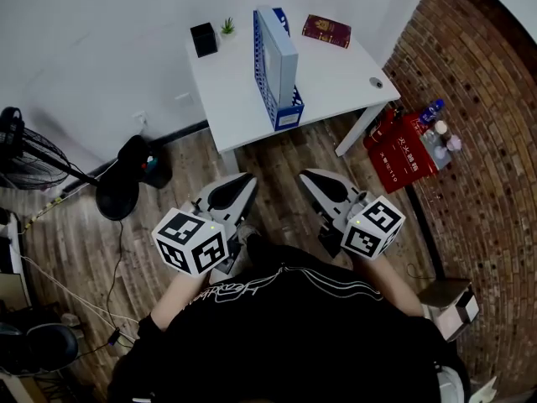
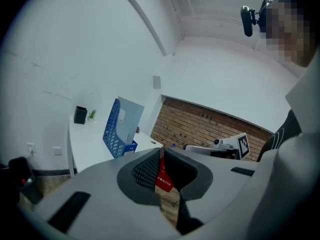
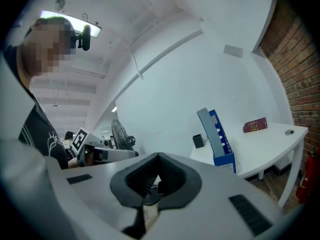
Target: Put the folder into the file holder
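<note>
A light blue-grey folder (image 1: 282, 50) stands upright inside the blue mesh file holder (image 1: 288, 117) on the white table (image 1: 340, 78). Both grippers hang over the wooden floor close to my body, well short of the table. My left gripper (image 1: 244, 180) is shut with nothing between its jaws. My right gripper (image 1: 309, 175) is shut and empty too. The left gripper view has the folder (image 2: 130, 116) in the holder (image 2: 112, 132) far beyond the closed left gripper (image 2: 161, 152). From the right gripper (image 3: 158, 157), the folder (image 3: 205, 128) and holder (image 3: 223, 145) show far off.
On the table sit a black pen cup (image 1: 203, 38), a small plant (image 1: 227, 27) and a maroon book (image 1: 326, 30). A red case (image 1: 401, 151) with bottles (image 1: 438, 124) stands by the brick wall. A floor fan (image 1: 23, 148) and cables lie to the left.
</note>
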Available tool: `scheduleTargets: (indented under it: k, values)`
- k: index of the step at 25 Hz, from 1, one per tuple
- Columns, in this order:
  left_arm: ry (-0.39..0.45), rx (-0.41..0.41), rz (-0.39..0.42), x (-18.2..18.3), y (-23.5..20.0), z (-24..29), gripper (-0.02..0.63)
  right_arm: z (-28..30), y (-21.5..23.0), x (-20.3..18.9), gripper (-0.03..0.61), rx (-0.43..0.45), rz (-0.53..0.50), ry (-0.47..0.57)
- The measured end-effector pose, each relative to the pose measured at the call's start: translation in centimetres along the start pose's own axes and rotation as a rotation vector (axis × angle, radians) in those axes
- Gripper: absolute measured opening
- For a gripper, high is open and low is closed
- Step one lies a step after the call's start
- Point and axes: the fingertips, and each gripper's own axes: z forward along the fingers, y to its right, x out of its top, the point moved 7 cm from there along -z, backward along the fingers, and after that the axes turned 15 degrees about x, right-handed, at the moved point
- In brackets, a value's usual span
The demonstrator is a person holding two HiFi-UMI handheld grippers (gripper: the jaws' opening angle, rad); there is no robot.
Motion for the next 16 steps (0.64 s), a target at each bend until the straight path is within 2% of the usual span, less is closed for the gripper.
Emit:
scheduleTargets:
  k: [9,16]
  values:
    - [0.0,0.005,0.001,-0.8,0.0,-0.4,0.049,0.1,-0.6,-1.3,0.002,0.005,0.024,-0.022]
    - [-0.016,-0.021,0.004,-0.9,0.5,1.0,0.049,-0.5,-0.1,-1.4,0.002,-0.023,0.029,-0.02]
